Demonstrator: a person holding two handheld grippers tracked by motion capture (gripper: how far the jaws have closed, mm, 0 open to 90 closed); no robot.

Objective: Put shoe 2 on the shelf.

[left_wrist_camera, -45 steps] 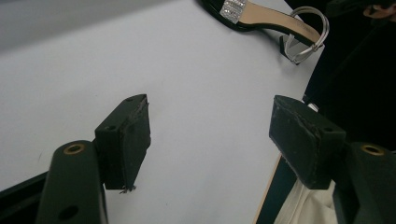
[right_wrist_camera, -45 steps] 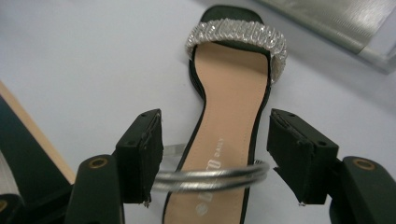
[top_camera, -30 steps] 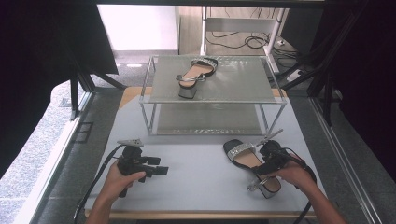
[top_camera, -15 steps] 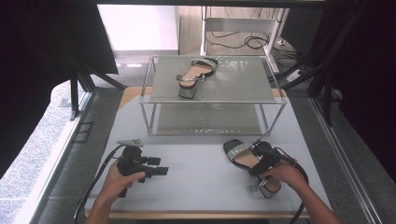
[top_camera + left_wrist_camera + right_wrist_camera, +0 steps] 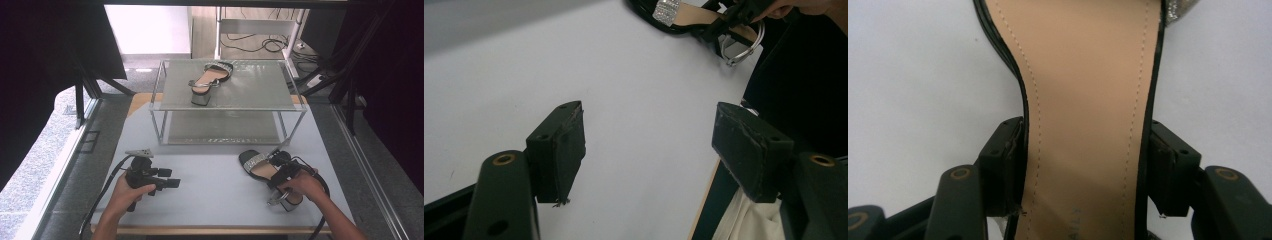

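since the sandal [image 5: 267, 175] lying on the table's [image 5: 210, 195] near right is light, with a stiff sole but a loose strap, it is best gripped across the waist, where the right gripper's [image 5: 1083, 165] jaws have just been closing onto its edges.

High view: fixed above the near edge of the table [image 5: 210, 200], facing forward and down; whole top and the two-tier rack [image 5: 227, 100] at 12 o'clock, fairly distant.

Left gripper view: low over the table, looking out between its own jaws toward the sandal [image 5: 704, 20] at 1 o'clock, moderately far.

Right gripper view: very close, straight down on the sandal's insole [image 5: 1083, 100], jaws at 6 o'clock.

Shared: all three views take in this sandal [image 5: 267, 172] and the pale tabletop.
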